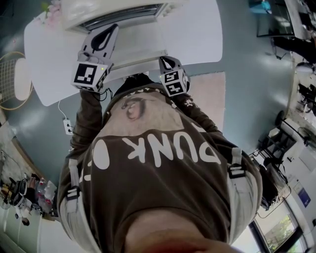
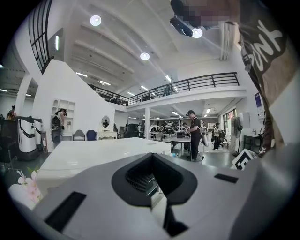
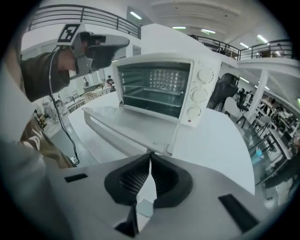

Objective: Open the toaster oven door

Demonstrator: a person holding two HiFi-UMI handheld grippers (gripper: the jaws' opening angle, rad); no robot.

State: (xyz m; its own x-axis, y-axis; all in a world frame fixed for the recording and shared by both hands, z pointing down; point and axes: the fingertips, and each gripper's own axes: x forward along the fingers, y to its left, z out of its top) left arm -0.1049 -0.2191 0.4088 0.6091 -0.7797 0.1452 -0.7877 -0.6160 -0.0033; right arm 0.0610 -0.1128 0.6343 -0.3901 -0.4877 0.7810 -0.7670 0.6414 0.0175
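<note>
Toaster oven (image 3: 159, 89) on white table (image 3: 220, 140), door (image 3: 131, 124) lying flat open, rack visible inside, three knobs (image 3: 199, 93) beside the opening. Right tongs (image 3: 149, 157) closed, empty, tips just at door edge. Left tongs (image 2: 151, 155) closed, empty, raised, aimed across the room. Pink flowers (image 2: 26, 185) at table end. Big hall, mezzanine railing (image 2: 187, 84)

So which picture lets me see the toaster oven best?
The right gripper view. The toaster oven faces that camera, with its door down flat and its inside and knobs showing. The head view catches only its top, at the picture's upper edge. The left gripper view looks into the room; I can't find it there.
</note>
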